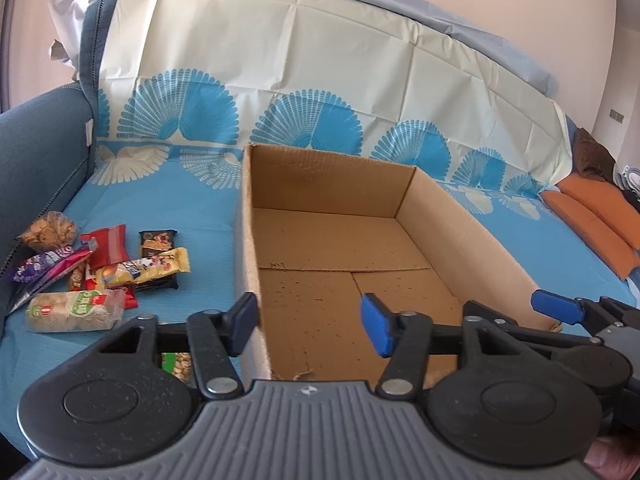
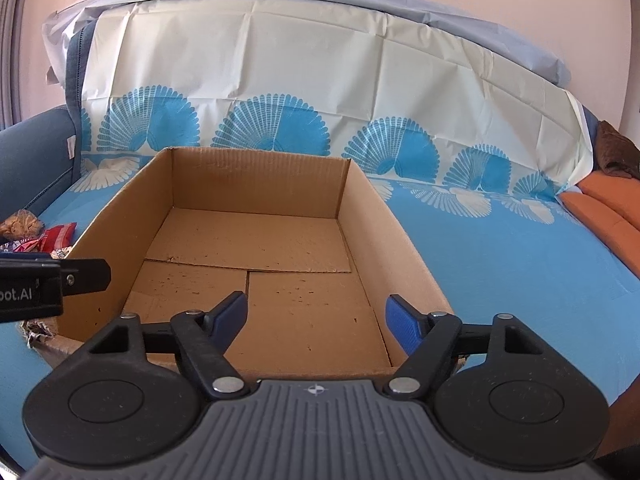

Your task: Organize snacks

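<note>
Corrugated cardboard box (image 2: 256,184) (rectangular), crinkly snack wrappers (image 1: 120,264)

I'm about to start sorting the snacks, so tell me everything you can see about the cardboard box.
The cardboard box is plain brown corrugated card, open-topped, with no top flaps visible. It sits upright on the blue patterned cover. Nothing is inside; its floor shows overlapping bottom flaps with small dark specks. The near left corner looks torn and frayed. The snacks lie outside it, to its left. Nothing visibly grips it.
</note>
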{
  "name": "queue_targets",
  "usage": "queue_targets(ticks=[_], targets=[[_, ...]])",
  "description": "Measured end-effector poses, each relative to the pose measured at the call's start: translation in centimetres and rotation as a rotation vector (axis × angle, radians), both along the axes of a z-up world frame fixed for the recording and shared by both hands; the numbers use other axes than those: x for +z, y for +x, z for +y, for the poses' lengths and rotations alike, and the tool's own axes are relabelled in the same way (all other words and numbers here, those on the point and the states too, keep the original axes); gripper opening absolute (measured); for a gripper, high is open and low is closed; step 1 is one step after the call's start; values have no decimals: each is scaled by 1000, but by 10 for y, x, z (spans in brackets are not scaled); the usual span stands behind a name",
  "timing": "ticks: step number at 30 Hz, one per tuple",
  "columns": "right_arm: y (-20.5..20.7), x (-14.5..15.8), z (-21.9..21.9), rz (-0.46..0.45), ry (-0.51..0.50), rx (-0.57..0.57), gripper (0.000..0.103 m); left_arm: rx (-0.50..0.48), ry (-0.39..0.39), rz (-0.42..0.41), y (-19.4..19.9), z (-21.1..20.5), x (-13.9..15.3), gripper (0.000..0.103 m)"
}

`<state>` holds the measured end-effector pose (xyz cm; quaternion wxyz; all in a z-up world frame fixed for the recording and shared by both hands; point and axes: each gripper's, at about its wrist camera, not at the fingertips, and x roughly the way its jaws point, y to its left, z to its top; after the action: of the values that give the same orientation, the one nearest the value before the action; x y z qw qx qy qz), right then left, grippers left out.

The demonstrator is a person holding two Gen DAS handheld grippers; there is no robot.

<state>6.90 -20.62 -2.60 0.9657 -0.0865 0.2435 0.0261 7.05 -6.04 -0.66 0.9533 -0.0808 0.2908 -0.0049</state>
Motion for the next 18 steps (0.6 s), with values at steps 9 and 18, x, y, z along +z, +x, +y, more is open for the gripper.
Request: queue_targets(ticks=[9,18], targets=[[-1,3,3,-13,23,1,58,1,36,-33,-6,1,6,31],[-11,19,29,-67,92,74,31,-106,46,-107,-29,22,37,2]])
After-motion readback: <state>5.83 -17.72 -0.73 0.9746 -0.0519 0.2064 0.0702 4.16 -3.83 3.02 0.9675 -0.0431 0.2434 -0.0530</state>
